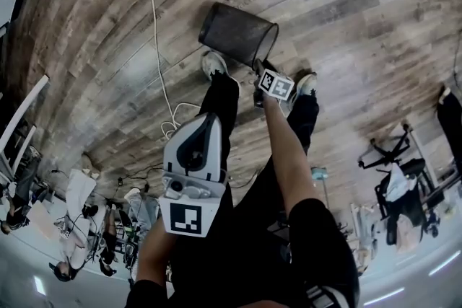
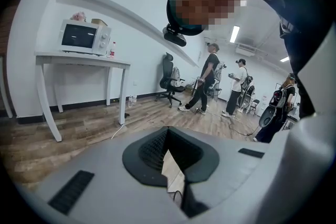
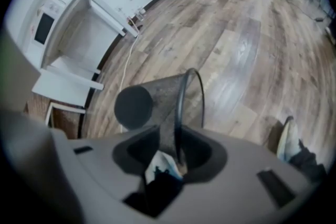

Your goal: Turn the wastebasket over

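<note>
A black mesh wastebasket (image 1: 234, 31) lies on its side on the wood floor, just ahead of the person's feet. In the right gripper view its round base (image 3: 134, 107) points away and its wire rim (image 3: 181, 107) runs down between the jaws. My right gripper (image 1: 258, 70) (image 3: 176, 145) points steeply down at that rim and stands open, with the rim between its jaws but not pinched. My left gripper (image 1: 207, 125) (image 2: 168, 132) hangs higher and to the left, well away from the basket. Its tips meet, with nothing in them.
A white cable (image 1: 155, 47) trails over the floor left of the basket. The person's shoes (image 1: 214, 63) (image 1: 307, 83) stand beside it. A white table (image 2: 79, 57) with a microwave (image 2: 84, 36), an office chair (image 2: 169, 78) and standing people (image 2: 207, 81) are farther off.
</note>
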